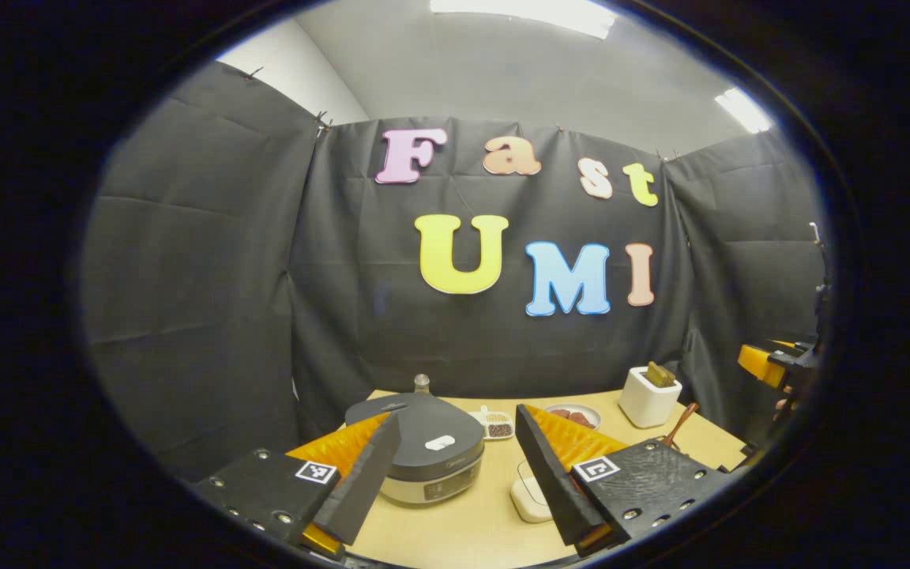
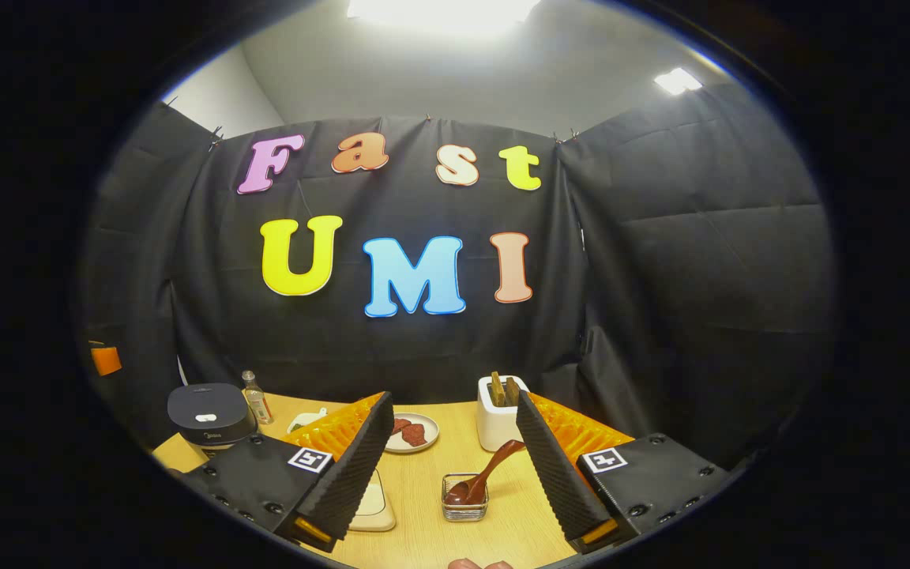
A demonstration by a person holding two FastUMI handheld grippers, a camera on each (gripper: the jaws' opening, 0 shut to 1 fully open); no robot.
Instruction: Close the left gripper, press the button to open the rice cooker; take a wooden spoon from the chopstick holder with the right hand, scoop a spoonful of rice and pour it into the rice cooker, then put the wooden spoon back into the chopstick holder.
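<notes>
Your left gripper (image 1: 455, 466) is held with its jaws spread wide and nothing between them, above the near edge of the table (image 1: 455, 529). The rice cooker (image 1: 423, 454) sits just beyond it, lid down, at the left of the table. Your right gripper (image 2: 451, 466) is likewise spread apart and empty. Between its fingers you see the wooden spoon (image 2: 483, 478), its bowl resting in a small clear container (image 2: 464, 498) and its handle tilted toward the far right. The white chopstick holder (image 2: 498, 423) stands just beyond, with a plate (image 2: 411, 432) to its left.
</notes>
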